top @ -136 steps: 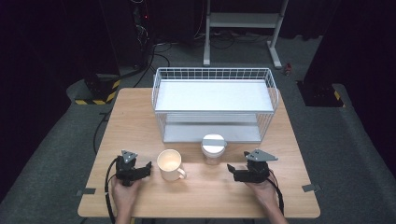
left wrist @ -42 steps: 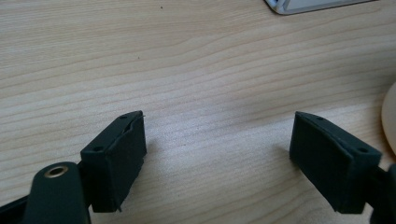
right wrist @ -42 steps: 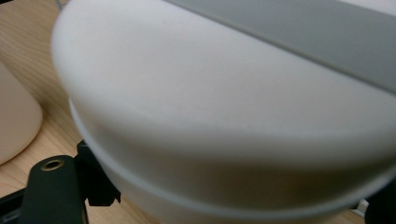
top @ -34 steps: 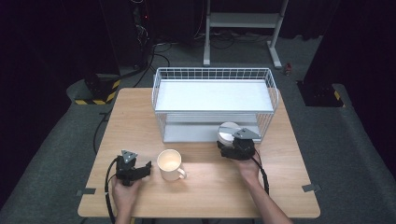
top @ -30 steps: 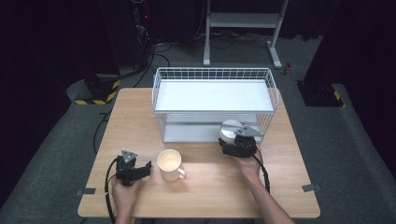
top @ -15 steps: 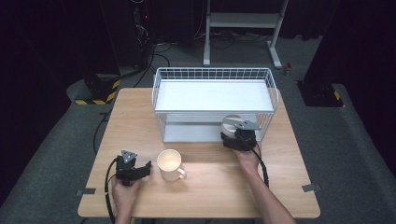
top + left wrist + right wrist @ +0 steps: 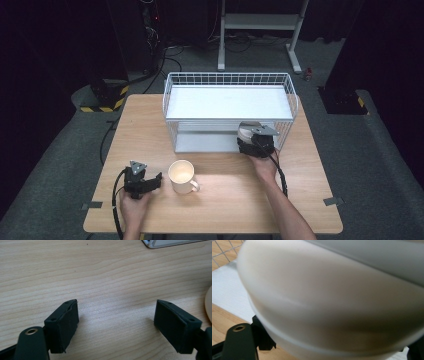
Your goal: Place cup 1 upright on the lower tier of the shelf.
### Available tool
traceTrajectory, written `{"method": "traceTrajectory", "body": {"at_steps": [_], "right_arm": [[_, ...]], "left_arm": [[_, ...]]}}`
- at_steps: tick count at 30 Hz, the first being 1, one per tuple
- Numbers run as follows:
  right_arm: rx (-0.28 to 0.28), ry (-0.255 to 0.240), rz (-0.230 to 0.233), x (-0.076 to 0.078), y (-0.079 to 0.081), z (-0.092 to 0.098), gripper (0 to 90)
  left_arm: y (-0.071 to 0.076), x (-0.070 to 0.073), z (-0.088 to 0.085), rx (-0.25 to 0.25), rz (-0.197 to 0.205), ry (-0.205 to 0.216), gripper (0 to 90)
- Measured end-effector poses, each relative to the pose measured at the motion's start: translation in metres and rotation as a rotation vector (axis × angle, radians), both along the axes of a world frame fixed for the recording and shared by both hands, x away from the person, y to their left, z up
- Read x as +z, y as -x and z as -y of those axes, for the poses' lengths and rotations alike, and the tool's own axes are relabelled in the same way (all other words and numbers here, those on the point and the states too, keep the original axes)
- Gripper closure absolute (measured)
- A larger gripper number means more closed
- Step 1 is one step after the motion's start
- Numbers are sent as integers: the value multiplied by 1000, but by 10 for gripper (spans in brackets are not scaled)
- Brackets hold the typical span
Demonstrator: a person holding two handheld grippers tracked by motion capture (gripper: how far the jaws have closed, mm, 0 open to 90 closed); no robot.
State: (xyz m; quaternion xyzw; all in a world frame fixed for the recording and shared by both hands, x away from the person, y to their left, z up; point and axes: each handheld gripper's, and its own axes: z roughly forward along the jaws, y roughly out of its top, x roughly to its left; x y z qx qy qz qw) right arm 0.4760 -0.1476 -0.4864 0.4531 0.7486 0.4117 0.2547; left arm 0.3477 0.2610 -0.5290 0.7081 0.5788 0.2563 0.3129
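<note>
While in the right hand-held gripper, white cup inside wire rack's lower shelf.

Black grippers, grey triangular plates

The small white round cup, which stood upturned on the light wooden table in front of the white wire rack in the earliest picture, has been lifted and carried to the rack's right front corner. It is now gripped between the jaws of the right gripper, at the mouth of the rack's lower shelf. The right gripper, first seen resting near the table's front right edge, has been brought forward and slightly left to that corner. Over the last second it has been moved a little further in. Whether the cup is already set on the shelf cannot be told.
</note>
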Motion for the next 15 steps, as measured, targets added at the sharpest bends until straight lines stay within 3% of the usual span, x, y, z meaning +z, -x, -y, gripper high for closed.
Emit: {"method": "traceTrajectory", "body": {"at_steps": [15], "right_arm": [[28,-17,-33,2,4,4,112]], "left_arm": [[0,0,0,0,0,0,203]]}}
